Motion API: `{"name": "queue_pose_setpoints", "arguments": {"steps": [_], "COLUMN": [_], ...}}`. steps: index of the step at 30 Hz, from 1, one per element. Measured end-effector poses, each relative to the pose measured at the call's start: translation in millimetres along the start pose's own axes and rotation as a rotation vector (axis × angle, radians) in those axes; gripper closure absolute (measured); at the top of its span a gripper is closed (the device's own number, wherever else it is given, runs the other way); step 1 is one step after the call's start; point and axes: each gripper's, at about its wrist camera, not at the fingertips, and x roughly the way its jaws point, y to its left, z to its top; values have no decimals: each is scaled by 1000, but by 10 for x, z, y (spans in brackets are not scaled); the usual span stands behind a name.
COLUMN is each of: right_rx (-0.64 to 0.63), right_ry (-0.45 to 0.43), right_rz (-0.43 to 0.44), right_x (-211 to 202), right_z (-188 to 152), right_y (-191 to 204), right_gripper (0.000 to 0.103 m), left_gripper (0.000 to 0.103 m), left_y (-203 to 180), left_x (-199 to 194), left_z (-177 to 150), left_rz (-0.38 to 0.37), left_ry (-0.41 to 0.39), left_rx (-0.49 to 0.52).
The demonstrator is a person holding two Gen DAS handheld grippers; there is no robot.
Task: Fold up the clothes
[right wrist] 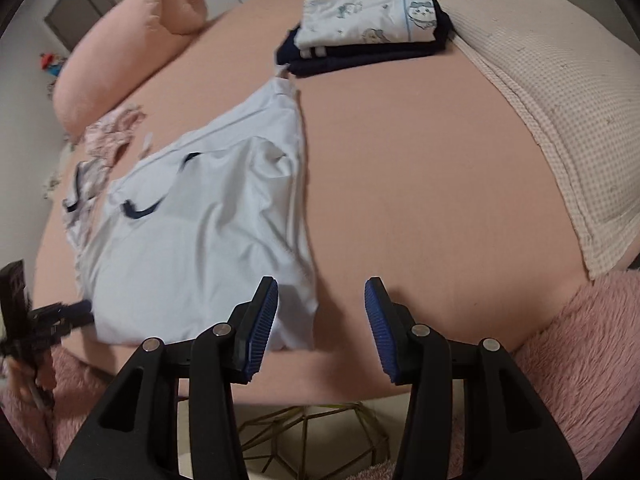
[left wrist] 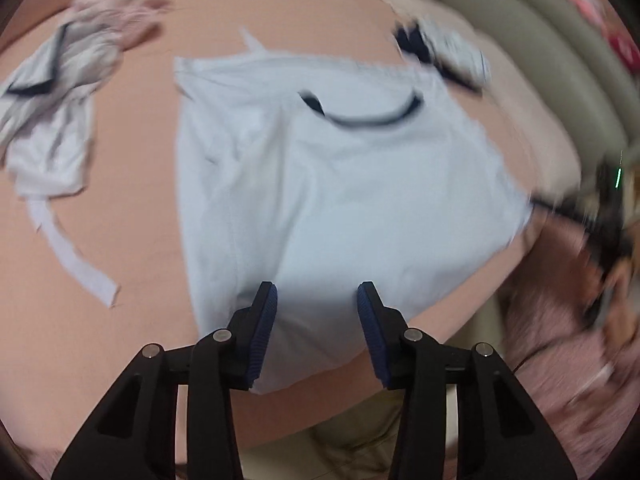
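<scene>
We see a bed (right wrist: 420, 168) in a pink sheet, a rolled pink bolster (right wrist: 132, 36), white walls (right wrist: 24, 64) and a grey door (right wrist: 80, 8).

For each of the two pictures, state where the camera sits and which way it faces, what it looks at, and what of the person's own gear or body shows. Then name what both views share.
Left wrist: on the left gripper, facing down over the near hem of the pale blue shirt; own open fingers show.
Right wrist: on the right gripper, facing down across the pink bed at the shirt's right corner; own open fingers show, the other gripper at left edge.
Shared: shirt, bed, folded stack.
</scene>
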Motion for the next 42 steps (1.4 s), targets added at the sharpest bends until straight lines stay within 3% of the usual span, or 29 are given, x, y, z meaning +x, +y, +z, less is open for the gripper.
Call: {"name": "queue_pose_setpoints", "arguments": {"steps": [2, 5, 7, 10, 12, 13, 14, 16, 17, 18, 20, 23, 25, 27, 30, 33, 34, 36, 38, 39, 42], "right_rx": [0, -24, -36, -98, -109, -101, -91, -69, -57, -41, 16, 114, 162, 145, 112, 38, 2, -40, -71, -84, -154], "right_ry": [15, 57, 74, 73, 61, 47, 13, -86, -112, -104, -33, 12, -16, -25, 18, 53, 61, 67, 62, 58, 30], "right_rz": [19, -83, -136, -181, -228, -251, -246, -199, -156, -97, -31, -104, -78, -62, 12, 33, 31, 47, 37, 22, -75], "right_x": [55, 214, 309, 315, 265, 231, 164, -17, -78, -92, -3, 139, 121, 116, 219, 306, 331, 366, 366, 362, 330], "right_z": [-46, -80, -106, -124, -147, -151, -149, -138, -129, -126, -188, -263, -261, -246, -258, -255, -252, -250, -266, -274, -295], "right_y": [30, 56, 73, 143, 140, 125, 121, 128, 127, 111, 36, -79, -144, -128, -34, 111, 174, 254, 311, 332, 435], "right_gripper": [56, 53, 49, 49, 45, 45, 45, 45, 43, 43, 43, 46, 45, 45, 44, 44, 47, 70, 78, 84, 90], "left_gripper": [59, 59, 64, 70, 92, 92, 91, 78, 66, 63, 63, 63, 63, 63, 57, 53, 53, 54, 61, 75, 79], "left_y": [-4, -206, -228, -78, 20, 53, 84, 133, 157, 177, 211, 263, 279, 273, 222, 263, 267, 250, 233, 227, 222], "left_x": [-91, -1, 198, 247, 179, 112, 18, -98, -148, -154, -169, -194, -125, -49, 44, 79, 85, 52, 16, 21, 35], "left_z": [-22, -116, -186, -225, -200, -206, -222, -298, -341, -395, -586, -876, -949, -975, -924, -923, -917, -890, -874, -863, -848], "left_rz": [-45, -3, 108, 110, 152, 136, 99, 32, 0, 6, 42, 78, 23, -19, -2, -2, 1, 28, 53, 80, 145], "left_ry": [-54, -60, 2, 1, -9, -39, -85, -123, -136, -130, -162, -226, -228, -220, -209, -226, -232, -256, -289, -286, -257], "left_rx": [-37, 13, 26, -43, -78, -92, -111, -180, -217, -256, -347, -493, -547, -569, -558, -607, -615, -604, -586, -572, -540]}}
